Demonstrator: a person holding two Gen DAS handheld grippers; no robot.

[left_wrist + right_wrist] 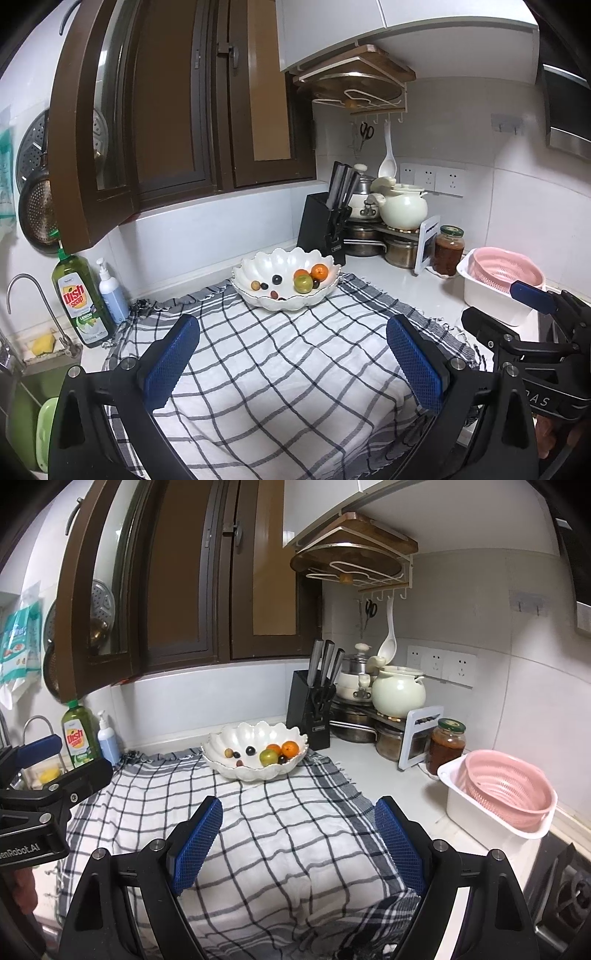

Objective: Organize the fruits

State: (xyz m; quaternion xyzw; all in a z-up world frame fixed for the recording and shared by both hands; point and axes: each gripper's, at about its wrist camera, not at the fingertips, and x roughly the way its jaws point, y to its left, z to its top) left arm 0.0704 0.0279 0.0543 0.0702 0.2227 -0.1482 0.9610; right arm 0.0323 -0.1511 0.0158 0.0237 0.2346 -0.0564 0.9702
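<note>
A white scalloped bowl (pixel 255 266) (pixel 236 738) stands at the far edge of a checked cloth (pixel 280 369) (pixel 280 834). In it lie an orange (pixel 319 272) (pixel 290 748), a green-orange fruit (pixel 303 283) (pixel 268 756), and several small dark and pale fruits (pixel 276 279) (pixel 250 750). My left gripper (pixel 293 354) hovers open over the cloth, well short of the bowl, nothing between its blue pads. My right gripper (pixel 297 830) is likewise open and empty above the cloth. Each gripper shows at the other view's edge.
A black knife block (pixel 325 225) (pixel 310 709) stands just right of the bowl, with pots, a cream teapot (pixel 399 694) and a jar (pixel 445 744) behind. A pink colander in a white tub (pixel 506 797) sits right. Dish soap (pixel 81 295) and a sink lie left.
</note>
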